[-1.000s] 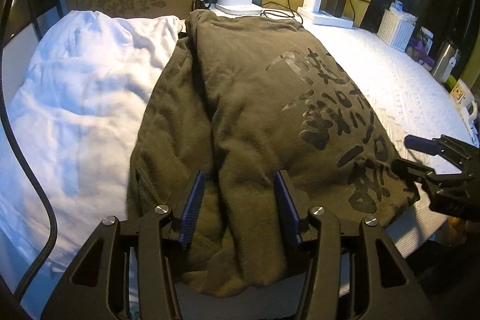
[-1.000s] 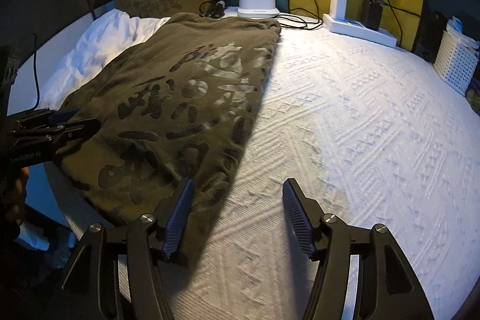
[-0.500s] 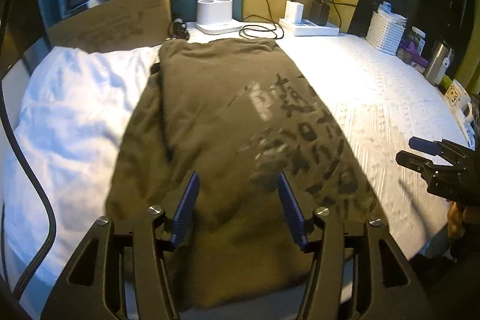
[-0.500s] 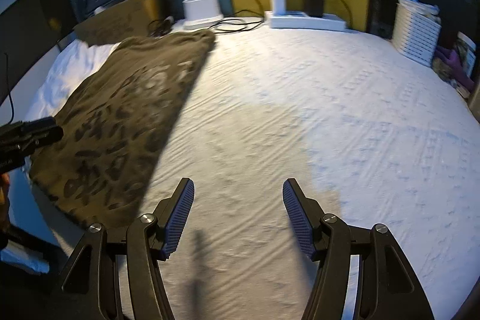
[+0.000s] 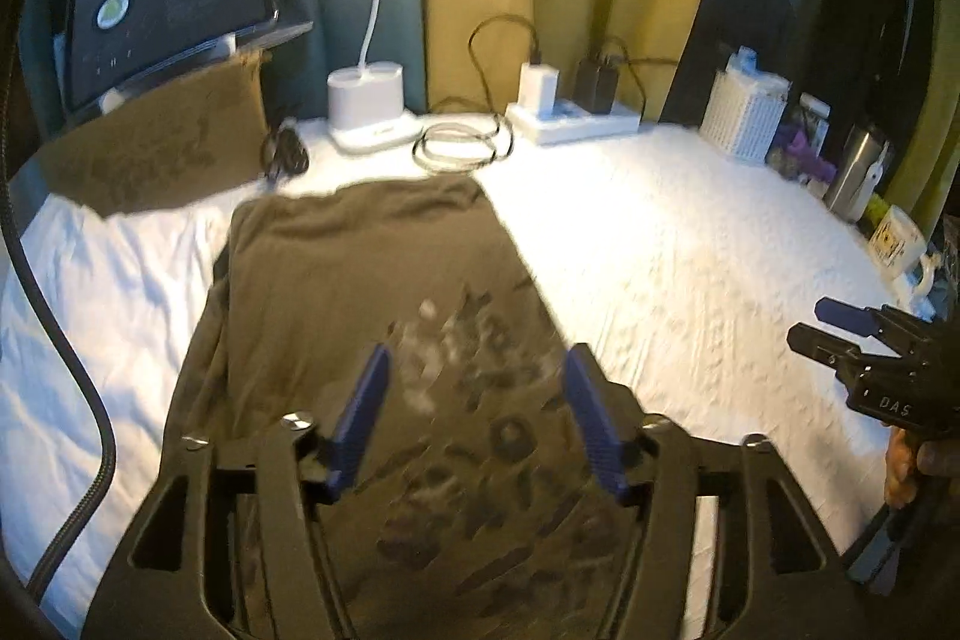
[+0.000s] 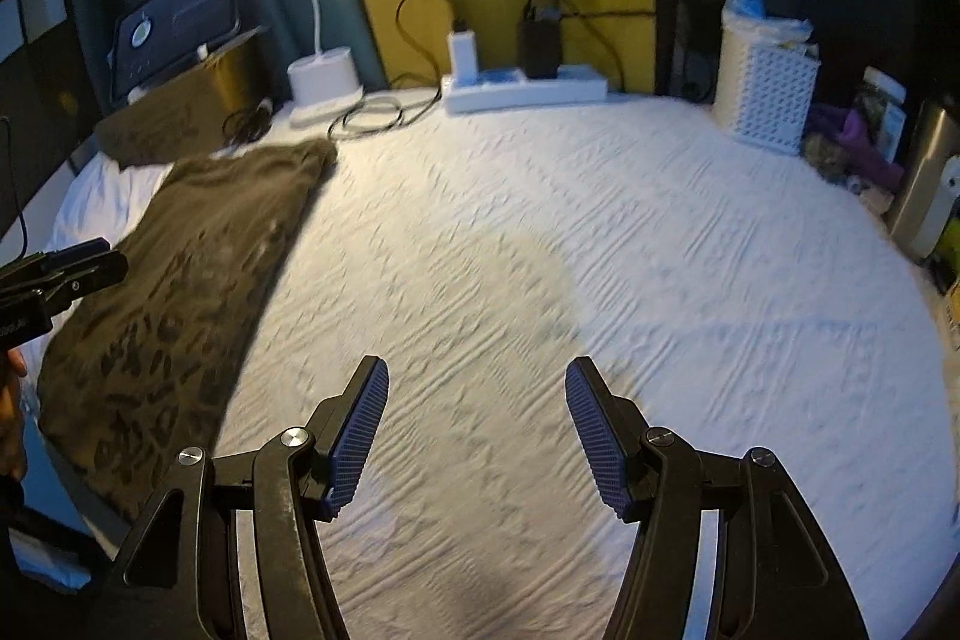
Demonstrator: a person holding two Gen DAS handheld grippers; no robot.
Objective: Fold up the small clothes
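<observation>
An olive-green shirt with a dark print point(image 5: 384, 328) lies folded lengthwise on the white textured bedcover point(image 5: 660, 292); it also shows at the left of the right wrist view point(image 6: 174, 292). My left gripper point(image 5: 474, 370) is open and empty, raised above the shirt's near half. My right gripper point(image 6: 477, 382) is open and empty above bare bedcover point(image 6: 540, 250), to the right of the shirt. Each gripper shows at the edge of the other's view, the right one point(image 5: 840, 334) and the left one point(image 6: 66, 268).
At the far edge stand a lit desk lamp point(image 5: 366, 100), a power strip with chargers and cables point(image 5: 570, 118), a cardboard box point(image 5: 150, 154) with a dark device on it, and a white basket point(image 6: 768, 94). A mug point(image 5: 900, 244) and flask point(image 5: 858, 172) stand at the right.
Both grippers have lifted and pulled back from the shirt, tilting up so the lamp comes into view. The right gripper has swung right over bare bedcover. The shirt stays flat.
</observation>
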